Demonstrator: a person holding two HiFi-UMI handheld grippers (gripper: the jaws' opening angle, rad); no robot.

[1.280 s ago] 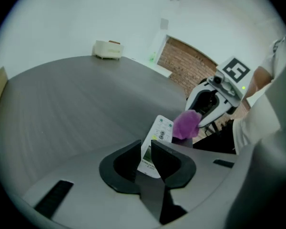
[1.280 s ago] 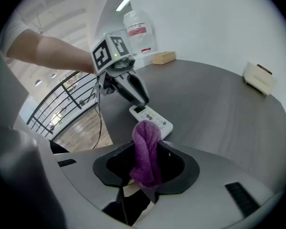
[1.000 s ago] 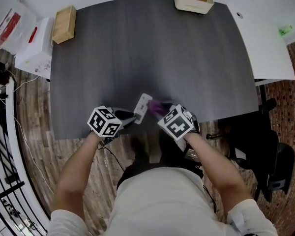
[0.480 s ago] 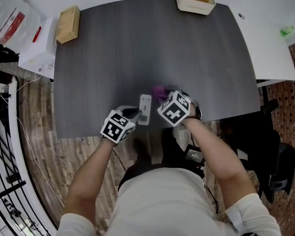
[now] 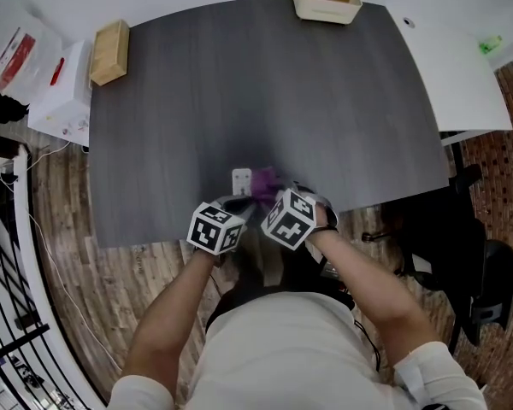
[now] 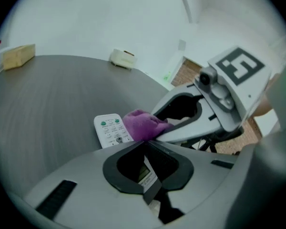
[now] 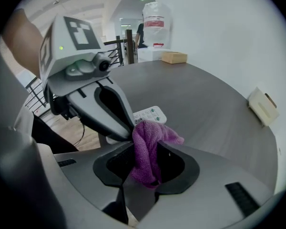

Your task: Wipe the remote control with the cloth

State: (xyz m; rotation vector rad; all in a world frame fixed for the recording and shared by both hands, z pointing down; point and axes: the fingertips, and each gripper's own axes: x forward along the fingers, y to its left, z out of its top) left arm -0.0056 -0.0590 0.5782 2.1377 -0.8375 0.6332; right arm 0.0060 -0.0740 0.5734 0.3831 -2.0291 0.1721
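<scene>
since the dark table (image 5: 239,84) ends just behind the work, its front edge is the biggest hazard: the remote control (image 5: 241,178) lies close to that edge, and a wiping stroke pulled toward the person could drag it off onto the floor.

next come the two claws, which stand almost touching. the left gripper (image 6: 144,151) has just been closing its jaws and now has them narrow, pinched on the near end of the remote control, whose far, buttoned end lies flat on the table pointing away. the right gripper (image 7: 145,149) is clamped on the purple cloth (image 7: 155,137), which sits on the remote control's right side. with so little room, a sideways rub could knock one claw against the other and jolt the hold.

that hold is only on one end, so, as i judge it, pressure on the far end could make the remote control pivot or slip out.

only a small tuft of the cloth sticks out past the jaws. if it bunches back, hard plastic rather than fabric would scrape the buttons.

counted: one dark table, two grippers, one wooden block (image 5: 109,40) at the far left corner, one cream tray (image 5: 327,1) at the far edge, one remote control, one cloth.
</scene>
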